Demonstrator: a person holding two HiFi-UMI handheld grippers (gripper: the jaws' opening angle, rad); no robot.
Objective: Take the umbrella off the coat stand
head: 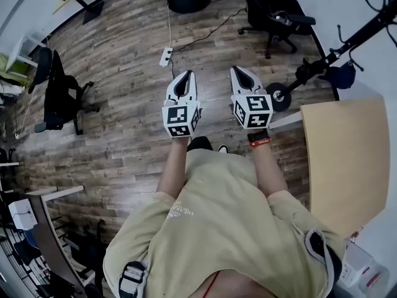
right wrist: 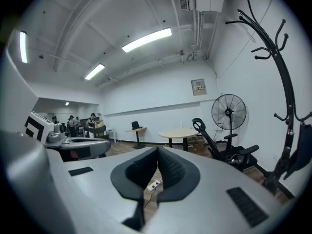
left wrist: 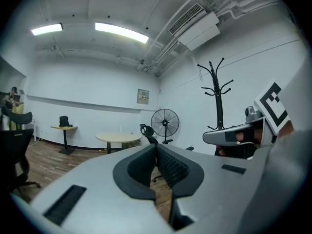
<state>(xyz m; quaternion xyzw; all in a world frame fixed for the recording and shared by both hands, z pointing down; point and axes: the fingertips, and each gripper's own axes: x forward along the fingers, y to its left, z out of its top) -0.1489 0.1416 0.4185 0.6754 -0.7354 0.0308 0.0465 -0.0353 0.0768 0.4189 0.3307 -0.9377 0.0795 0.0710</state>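
A black coat stand [head: 347, 42] rises at the far right, its round base [head: 277, 96] on the wood floor. A dark blue folded umbrella [head: 340, 76] hangs low on it, also at the right edge of the right gripper view [right wrist: 298, 150] beside the pole [right wrist: 288, 106]. My left gripper [head: 186, 73] and right gripper [head: 237, 69] are held side by side in front of the person, both shut and empty, well short of the stand. The left gripper view shows the shut left gripper [left wrist: 156, 146], the coat stand [left wrist: 218, 96] and the right gripper [left wrist: 234, 135].
A light wooden table [head: 344, 160] stands close on the right. Black office chairs sit ahead [head: 276, 17] and at the left [head: 59, 95]. A white power strip [head: 165, 56] with cables lies on the floor. A standing fan [right wrist: 229, 112] and a round table [right wrist: 178, 133] are further off.
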